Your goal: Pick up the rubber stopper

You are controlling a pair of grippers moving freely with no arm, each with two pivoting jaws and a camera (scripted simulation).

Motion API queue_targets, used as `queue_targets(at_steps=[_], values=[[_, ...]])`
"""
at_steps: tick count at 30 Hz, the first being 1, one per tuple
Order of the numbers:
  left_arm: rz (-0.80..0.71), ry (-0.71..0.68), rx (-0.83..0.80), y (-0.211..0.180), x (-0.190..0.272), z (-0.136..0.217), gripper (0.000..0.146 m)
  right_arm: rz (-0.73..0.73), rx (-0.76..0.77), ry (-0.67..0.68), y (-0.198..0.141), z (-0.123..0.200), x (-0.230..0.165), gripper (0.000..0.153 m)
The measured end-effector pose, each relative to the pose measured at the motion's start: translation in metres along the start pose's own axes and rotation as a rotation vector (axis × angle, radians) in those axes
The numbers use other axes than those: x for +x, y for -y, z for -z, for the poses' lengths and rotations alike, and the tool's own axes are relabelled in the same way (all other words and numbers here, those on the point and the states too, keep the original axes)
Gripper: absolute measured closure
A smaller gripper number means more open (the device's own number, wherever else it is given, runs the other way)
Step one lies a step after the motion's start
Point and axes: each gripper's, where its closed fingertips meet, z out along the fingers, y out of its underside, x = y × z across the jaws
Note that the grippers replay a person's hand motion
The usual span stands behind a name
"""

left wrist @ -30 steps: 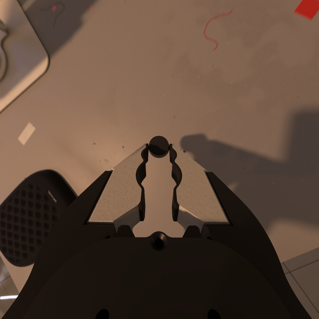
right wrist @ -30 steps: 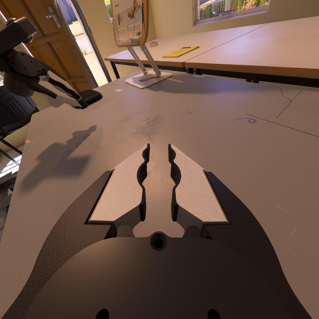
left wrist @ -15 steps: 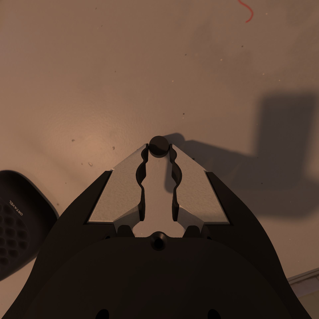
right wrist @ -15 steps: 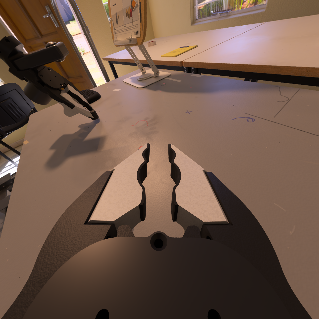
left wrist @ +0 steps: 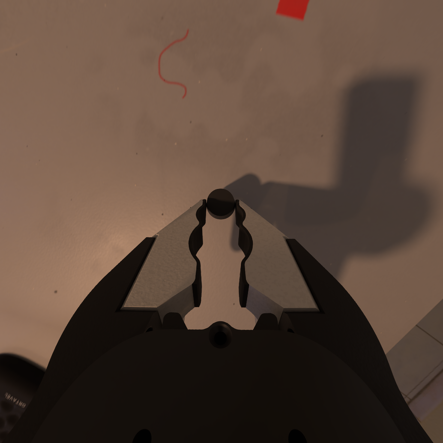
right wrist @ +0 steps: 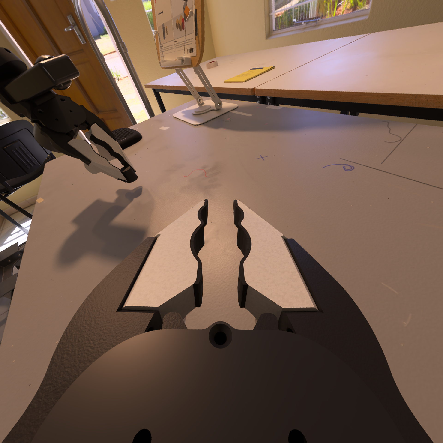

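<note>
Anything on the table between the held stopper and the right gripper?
Only bare table with the left gripper's shadow, between stopper and right gripper, per the right wrist view.

Grey table marked with pen scribbles, wood-edged tables behind, yellow walls, sunlit window, open wooden door at left, black chair, warm light, hard shadows.

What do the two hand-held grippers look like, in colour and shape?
Both look alike. The left hand-held gripper and the right hand-held gripper have a rounded matte black body and two wedge-shaped fingers with pale grey textured faces and wavy black inner edges. A small round hole sits between the finger bases. No cables show.
</note>
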Motion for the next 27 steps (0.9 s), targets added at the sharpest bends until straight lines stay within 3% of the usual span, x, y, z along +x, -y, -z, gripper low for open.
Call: queue_targets(at_steps=[4,10,13,19,27], values=[[0.006,0.053,-0.037,-0.015,-0.007,0.006,0.122,0.002,-0.004,0.003,0.0,0.0,-0.001,0.132],[0.066,0.053,0.076,-0.002,-0.015,0.017,0.122,0.016,-0.016,-0.002,-0.002,-0.002,-0.001,0.131],[0.068,0.197,-0.033,-0.019,-0.042,0.022,0.122,0.012,-0.013,-0.002,-0.002,-0.001,-0.001,0.131],[0.333,0.339,-0.105,-0.051,-0.086,0.029,0.122,0.01,-0.017,0.001,-0.002,-0.002,-0.001,0.131],[0.4,0.233,-0.1,-0.051,-0.077,0.012,0.122,0.007,-0.012,-0.001,-0.002,-0.001,-0.001,0.132]])
